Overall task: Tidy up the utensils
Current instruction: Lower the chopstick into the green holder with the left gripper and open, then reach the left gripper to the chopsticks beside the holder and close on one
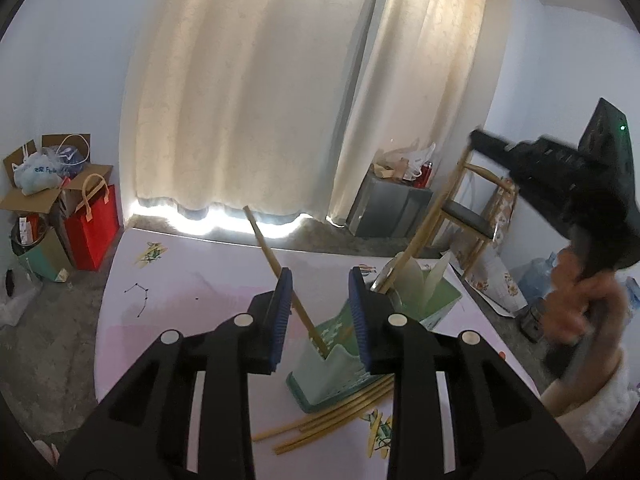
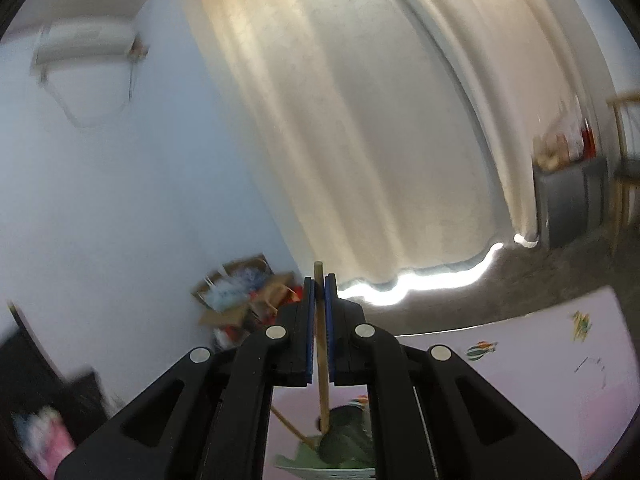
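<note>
A green utensil holder [image 1: 336, 364] stands on the pink table [image 1: 192, 292]. One bamboo chopstick [image 1: 280, 268] leans in its near compartment. My left gripper [image 1: 320, 312] is open above the holder, and the leaning chopstick passes between its blue pads without touching. Several loose chopsticks [image 1: 332, 412] lie on the table by the holder's base. My right gripper [image 2: 319, 320] is shut on another chopstick [image 2: 322, 356], held upright with its lower end in the holder [image 2: 340, 444]. That gripper and the hand show blurred at the right of the left wrist view [image 1: 560, 184].
A cream curtain [image 1: 256, 92] hangs behind the table. Cardboard boxes and a red bag [image 1: 94, 226] sit on the floor at left. A grey cabinet [image 1: 390, 208] and a wooden chair [image 1: 468, 208] stand at right.
</note>
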Demonstrator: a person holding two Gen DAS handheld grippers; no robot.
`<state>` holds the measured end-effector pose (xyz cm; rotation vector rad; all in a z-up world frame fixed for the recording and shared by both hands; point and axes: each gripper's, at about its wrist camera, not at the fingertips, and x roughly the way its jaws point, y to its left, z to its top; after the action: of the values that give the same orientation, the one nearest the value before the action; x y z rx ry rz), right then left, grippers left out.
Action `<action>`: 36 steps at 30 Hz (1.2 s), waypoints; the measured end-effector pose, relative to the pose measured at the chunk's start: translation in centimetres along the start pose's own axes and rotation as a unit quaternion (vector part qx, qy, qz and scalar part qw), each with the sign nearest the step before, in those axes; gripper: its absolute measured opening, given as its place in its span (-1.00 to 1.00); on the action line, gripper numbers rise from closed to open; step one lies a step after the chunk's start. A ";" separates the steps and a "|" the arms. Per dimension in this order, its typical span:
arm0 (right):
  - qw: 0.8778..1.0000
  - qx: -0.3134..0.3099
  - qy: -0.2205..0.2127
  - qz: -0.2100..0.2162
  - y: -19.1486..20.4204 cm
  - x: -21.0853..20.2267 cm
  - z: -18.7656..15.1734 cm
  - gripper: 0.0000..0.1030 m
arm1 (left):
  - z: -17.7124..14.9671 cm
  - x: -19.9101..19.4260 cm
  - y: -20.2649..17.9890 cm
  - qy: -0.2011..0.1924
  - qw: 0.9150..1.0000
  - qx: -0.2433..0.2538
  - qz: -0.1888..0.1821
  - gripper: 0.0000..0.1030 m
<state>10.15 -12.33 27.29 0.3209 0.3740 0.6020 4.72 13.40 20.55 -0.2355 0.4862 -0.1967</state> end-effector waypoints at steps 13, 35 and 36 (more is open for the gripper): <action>0.990 -0.084 0.113 0.029 4.2 2.9 -6.4 -0.06 | -5.6 -1.9 3.7 0.091 0.984 -0.152 0.016 -0.48; 0.982 0.067 0.161 -0.072 -7.1 -7.1 -11.3 0.04 | -12.6 6.9 9.4 0.185 0.873 -0.450 0.043 -0.44; 0.981 0.070 0.165 -0.078 -7.4 -7.1 -11.7 0.04 | -12.2 7.3 9.1 0.183 0.876 -0.443 0.056 -0.44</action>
<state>3.33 -20.26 15.76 0.3241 0.7558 0.4756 6.34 18.22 4.45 -1.0821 0.9504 0.1178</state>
